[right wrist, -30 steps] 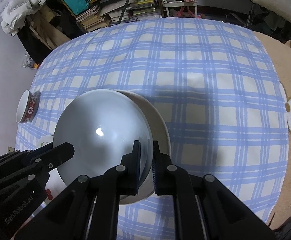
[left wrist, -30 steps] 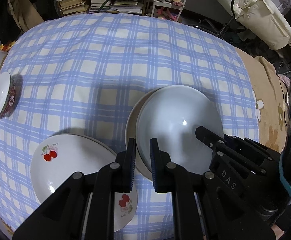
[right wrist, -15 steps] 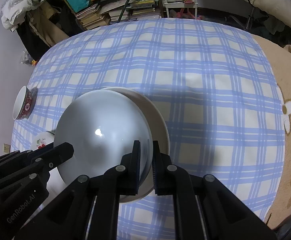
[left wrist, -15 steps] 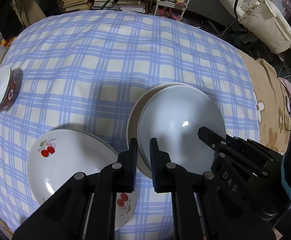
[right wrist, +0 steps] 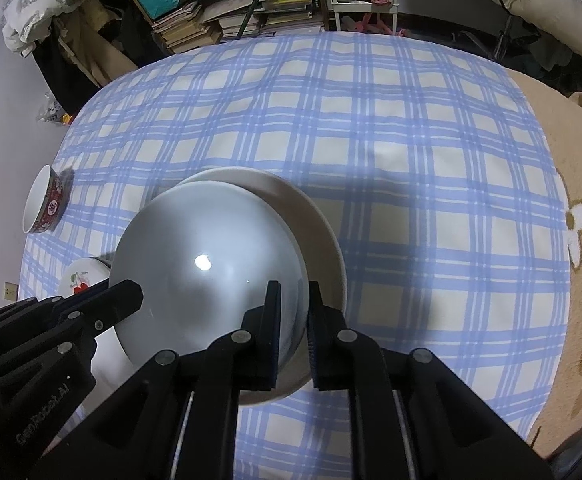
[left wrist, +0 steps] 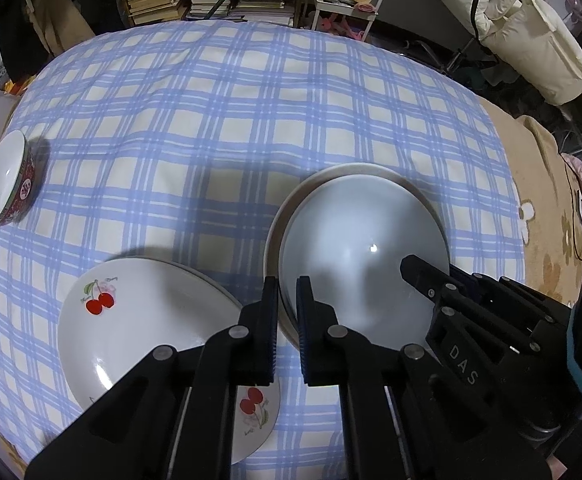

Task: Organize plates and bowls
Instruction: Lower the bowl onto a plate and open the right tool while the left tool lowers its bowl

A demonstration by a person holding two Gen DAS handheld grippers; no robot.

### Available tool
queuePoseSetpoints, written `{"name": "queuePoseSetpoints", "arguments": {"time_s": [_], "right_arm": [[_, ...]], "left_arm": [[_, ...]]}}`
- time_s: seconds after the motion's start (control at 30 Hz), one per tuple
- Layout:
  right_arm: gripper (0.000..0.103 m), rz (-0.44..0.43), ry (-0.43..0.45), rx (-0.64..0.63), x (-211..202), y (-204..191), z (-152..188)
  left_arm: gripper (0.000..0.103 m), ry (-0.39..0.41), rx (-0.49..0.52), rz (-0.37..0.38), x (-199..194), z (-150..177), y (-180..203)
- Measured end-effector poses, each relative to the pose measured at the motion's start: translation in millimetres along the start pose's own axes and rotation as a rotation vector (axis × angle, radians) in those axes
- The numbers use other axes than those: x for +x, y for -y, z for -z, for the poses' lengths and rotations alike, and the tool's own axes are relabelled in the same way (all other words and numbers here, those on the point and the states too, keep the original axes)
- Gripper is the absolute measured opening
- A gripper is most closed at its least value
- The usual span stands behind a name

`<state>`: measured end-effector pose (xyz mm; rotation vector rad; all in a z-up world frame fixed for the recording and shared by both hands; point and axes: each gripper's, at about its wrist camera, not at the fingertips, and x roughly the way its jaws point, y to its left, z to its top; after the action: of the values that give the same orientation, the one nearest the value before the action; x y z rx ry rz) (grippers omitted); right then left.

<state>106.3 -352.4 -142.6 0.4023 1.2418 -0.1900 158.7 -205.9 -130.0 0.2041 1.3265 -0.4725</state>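
Pale bowl pinched at both rims above the cream plate

Pale bowl (left wrist: 361,248) sat over the cream plate (right wrist: 315,216), offset so that the plate's rim showed as a crescent on one side; whether it rested on the plate or was held just above could not be told. The left gripper (left wrist: 287,312) was nearly closed on the bowl's near rim, and the right gripper (right wrist: 293,320) pinched the opposite rim the same way, each with one finger inside and one outside.

The likeliest trouble was a slip: glazed rims under narrow pads could twist if one hand let go first, dropping the bowl hard against the plate. Sitting off-centre, it might also rock or slide.

The cherry plate (left wrist: 139,320) lay just beside the left gripper and could be knocked on withdrawal. The red-patterned bowl (left wrist: 5,184) stood well apart on the checked cloth (left wrist: 251,100).
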Motion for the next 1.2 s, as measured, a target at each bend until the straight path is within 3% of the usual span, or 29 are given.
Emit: {"name": "queuePoseSetpoints", "arguments": {"time_s": [0.47, 0.57, 0.67, 1.07, 1.17, 1.2], "right_arm": [[0.015, 0.000, -0.004, -0.003, -1, -1, 1], [0.016, -0.014, 0.012, -0.004, -4, -2, 1], [0.016, -0.023, 0.027, 0.001, -7, -2, 0], [0.017, -0.043, 0.100, 0.019, -24, 1, -1], [0.028, -0.052, 0.105, 0.017, -25, -1, -2], [0.039, -0.051, 0.105, 0.015, -24, -2, -2]], "left_arm": [[0.005, 0.011, -0.010, 0.002, -3, 0, -3], [0.003, 0.035, -0.002, 0.049, -11, -1, -2], [0.003, 0.043, 0.000, 0.004, -14, -4, 2], [0.007, 0.045, -0.026, -0.036, -16, -1, -9], [0.010, 0.057, -0.031, -0.062, -22, 0, -18], [0.010, 0.060, -0.035, -0.068, -24, 0, -21]]}}
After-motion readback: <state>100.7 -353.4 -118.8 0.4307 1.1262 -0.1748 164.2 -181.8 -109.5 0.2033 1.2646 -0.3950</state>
